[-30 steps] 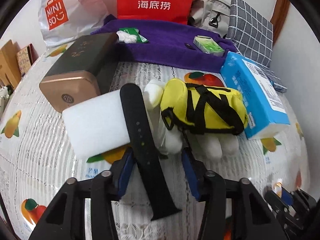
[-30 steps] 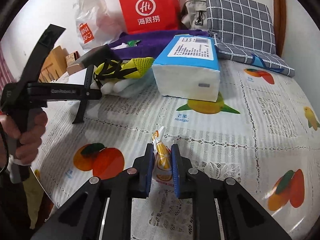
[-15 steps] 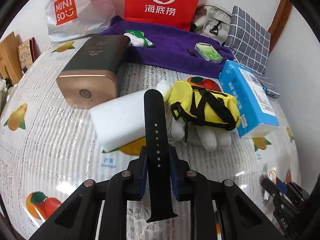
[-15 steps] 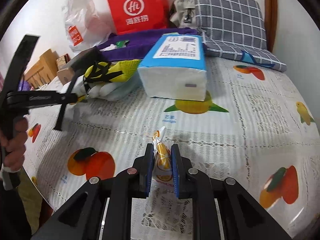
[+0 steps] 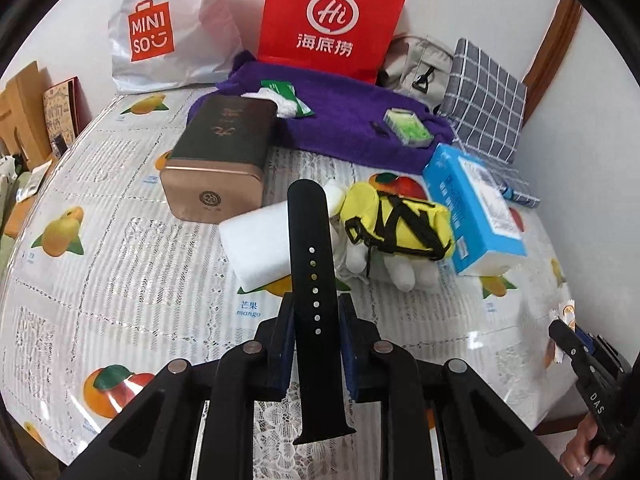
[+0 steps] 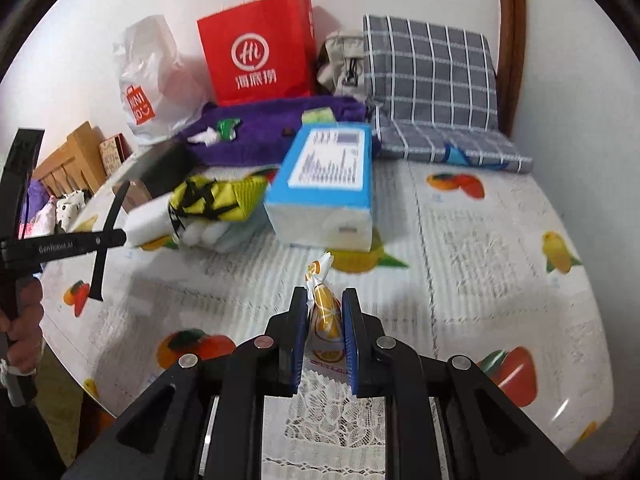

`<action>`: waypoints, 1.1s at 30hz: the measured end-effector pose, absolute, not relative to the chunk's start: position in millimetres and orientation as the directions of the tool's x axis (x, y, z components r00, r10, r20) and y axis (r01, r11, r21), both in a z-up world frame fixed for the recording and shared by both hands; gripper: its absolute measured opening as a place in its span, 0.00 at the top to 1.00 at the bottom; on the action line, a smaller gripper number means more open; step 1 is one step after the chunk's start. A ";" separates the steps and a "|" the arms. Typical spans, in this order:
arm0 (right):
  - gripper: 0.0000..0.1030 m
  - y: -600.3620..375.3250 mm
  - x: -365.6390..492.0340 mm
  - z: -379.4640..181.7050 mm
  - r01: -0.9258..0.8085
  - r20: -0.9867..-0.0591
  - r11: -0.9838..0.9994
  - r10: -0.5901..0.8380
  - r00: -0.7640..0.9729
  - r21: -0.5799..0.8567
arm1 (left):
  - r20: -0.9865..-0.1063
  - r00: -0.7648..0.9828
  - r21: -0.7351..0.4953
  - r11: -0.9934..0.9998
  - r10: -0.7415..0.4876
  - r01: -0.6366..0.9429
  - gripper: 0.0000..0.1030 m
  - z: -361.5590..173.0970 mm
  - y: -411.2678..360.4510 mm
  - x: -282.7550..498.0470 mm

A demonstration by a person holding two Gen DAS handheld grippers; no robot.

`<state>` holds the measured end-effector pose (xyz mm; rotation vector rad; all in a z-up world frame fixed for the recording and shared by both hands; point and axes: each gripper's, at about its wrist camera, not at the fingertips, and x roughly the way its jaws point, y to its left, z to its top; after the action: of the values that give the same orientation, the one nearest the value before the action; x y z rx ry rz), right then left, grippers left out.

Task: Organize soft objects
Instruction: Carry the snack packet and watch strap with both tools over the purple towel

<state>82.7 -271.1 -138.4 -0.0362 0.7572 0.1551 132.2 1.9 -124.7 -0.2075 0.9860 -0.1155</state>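
My left gripper is shut on a black watch strap with a row of holes, held clear of the fruit-print tablecloth. The strap sticks up past the fingers and hangs below them. My right gripper is shut on a small orange-and-yellow candy wrapper, lifted off the cloth. In the right wrist view the left gripper shows at the left with the strap. Beyond lie a white foam block, a yellow pouch with black straps on white gloves, and a blue tissue pack.
A bronze tin box sits left of a purple towel carrying small packets. Behind stand a red paper bag, a white Miniso bag, a beige bag and a grey checked cushion. A hand grips the left handle.
The left gripper closed on the black strap and lifted it off the foam block and cloth. The right gripper rose with the candy wrapper still pinched in it.
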 end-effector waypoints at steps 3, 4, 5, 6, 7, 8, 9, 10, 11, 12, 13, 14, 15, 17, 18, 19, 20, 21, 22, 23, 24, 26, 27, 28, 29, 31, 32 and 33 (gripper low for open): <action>0.83 -266.3 81.9 -125.1 -0.161 -0.673 0.987 0.130 0.728 0.016 | -0.805 0.562 -0.224 0.974 -0.189 0.006 0.81 -114.3 6.3 129.7; 0.83 -264.5 82.2 -120.0 -0.163 -0.668 0.986 0.132 0.733 0.016 | -0.801 0.567 -0.227 0.974 -0.190 0.007 0.81 -110.5 8.1 129.1; 0.83 -262.8 82.6 -116.3 -0.164 -0.664 0.986 0.133 0.736 0.016 | -0.797 0.573 -0.229 0.973 -0.192 0.008 0.81 -106.7 9.9 128.7; 0.83 -260.6 83.0 -111.0 -0.165 -0.658 0.986 0.133 0.741 0.014 | -0.793 0.578 -0.230 0.973 -0.194 0.010 0.81 -102.6 11.0 128.8; 0.83 -259.0 83.0 -107.0 -0.165 -0.653 0.986 0.133 0.746 0.012 | -0.790 0.582 -0.229 0.973 -0.193 0.013 0.81 -98.7 11.6 128.3; 0.83 -257.5 83.0 -103.3 -0.164 -0.647 0.986 0.132 0.751 0.011 | -0.787 0.586 -0.226 0.974 -0.192 0.016 0.81 -94.7 12.8 127.8; 0.83 -255.6 83.4 -98.2 -0.164 -0.642 0.986 0.132 0.756 0.010 | -0.784 0.590 -0.223 0.975 -0.192 0.021 0.81 -90.3 13.8 127.3; 0.83 -254.0 83.9 -94.5 -0.165 -0.638 0.986 0.133 0.759 0.010 | -0.781 0.595 -0.221 0.975 -0.190 0.022 0.81 -86.1 15.0 127.1; 0.83 -252.9 83.6 -91.6 -0.166 -0.635 0.986 0.135 0.761 0.011 | -0.778 0.599 -0.221 0.975 -0.190 0.022 0.81 -82.1 16.2 127.1; 0.83 -251.7 84.0 -87.0 -0.170 -0.631 0.985 0.143 0.763 0.017 | -0.775 0.602 -0.222 0.975 -0.192 0.025 0.81 -77.2 17.5 127.0; 0.83 -251.2 84.4 -83.9 -0.175 -0.628 0.984 0.152 0.763 0.026 | -0.774 0.603 -0.221 0.975 -0.193 0.029 0.81 -74.3 17.8 127.2; 0.83 -250.7 85.2 -80.5 -0.179 -0.625 0.983 0.163 0.763 0.037 | -0.772 0.605 -0.219 0.975 -0.194 0.032 0.81 -70.0 18.6 127.6; 0.83 -250.1 85.8 -77.1 -0.182 -0.623 0.982 0.172 0.763 0.048 | -0.769 0.609 -0.220 0.975 -0.194 0.032 0.81 -67.0 19.5 127.5; 0.83 -248.7 87.8 -69.0 -0.181 -0.616 0.982 0.174 0.768 0.051 | -0.761 0.618 -0.225 0.974 -0.198 0.035 0.81 -60.0 21.6 127.4; 0.83 -248.3 89.0 -65.6 -0.176 -0.612 0.983 0.168 0.773 0.048 | -0.756 0.623 -0.226 0.973 -0.199 0.037 0.81 -56.1 22.5 127.2; 0.83 -248.0 90.6 -61.6 -0.174 -0.608 0.984 0.167 0.776 0.048 | -0.752 0.629 -0.225 0.974 -0.198 0.037 0.81 -52.5 23.2 127.0; 0.83 -247.5 92.8 -57.7 -0.178 -0.606 0.983 0.172 0.776 0.051 | -0.749 0.632 -0.225 0.974 -0.197 0.037 0.81 -49.5 23.9 127.7; 0.83 -247.2 94.3 -54.5 -0.178 -0.604 0.983 0.174 0.778 0.054 | -0.746 0.636 -0.227 0.973 -0.197 0.035 0.81 -46.5 25.2 128.5; 0.83 -246.6 95.9 -51.9 -0.179 -0.602 0.982 0.175 0.779 0.054 | -0.743 0.641 -0.228 0.973 -0.195 0.032 0.81 -43.2 26.5 129.6; 0.83 -245.2 98.1 -48.6 -0.182 -0.599 0.982 0.175 0.781 0.049 | -0.740 0.644 -0.229 0.973 -0.195 0.031 0.81 -41.1 27.5 130.2; 0.83 -244.0 99.9 -45.8 -0.185 -0.597 0.982 0.175 0.783 0.045 | -0.737 0.647 -0.231 0.973 -0.195 0.030 0.81 -38.3 28.7 131.5; 0.83 -241.9 103.7 -41.0 -0.190 -0.594 0.981 0.177 0.785 0.041 | -0.732 0.653 -0.233 0.972 -0.194 0.028 0.81 -33.4 30.8 134.0; 0.83 -240.7 106.3 -38.4 -0.194 -0.592 0.980 0.180 0.786 0.040 | -0.730 0.655 -0.235 0.972 -0.194 0.027 0.81 -31.2 31.7 136.0; 0.83 -239.1 109.4 -35.6 -0.199 -0.590 0.979 0.183 0.786 0.039 | -0.729 0.655 -0.243 0.970 -0.201 0.028 0.81 -29.2 32.6 138.6; 0.83 -237.7 112.6 -33.3 -0.204 -0.589 0.978 0.187 0.786 0.038 | -0.727 0.653 -0.253 0.967 -0.211 0.031 0.81 -27.6 33.5 141.1; 0.83 -235.0 120.0 -28.7 -0.212 -0.589 0.977 0.192 0.785 0.036 | -0.720 0.658 -0.263 0.964 -0.220 0.034 0.81 -23.1 34.6 146.5; 0.83 -233.7 123.3 -26.6 -0.215 -0.587 0.976 0.194 0.786 0.034 | -0.719 0.661 -0.258 0.965 -0.216 0.035 0.81 -21.2 34.1 149.2; 0.83 -232.1 126.9 -24.2 -0.220 -0.584 0.975 0.197 0.787 0.032 | -0.716 0.664 -0.254 0.966 -0.214 0.037 0.81 -18.8 34.1 153.2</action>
<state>126.9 -232.1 -24.2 -0.0390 0.6254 0.2248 153.2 34.1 -18.8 -0.2263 0.8342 -0.1426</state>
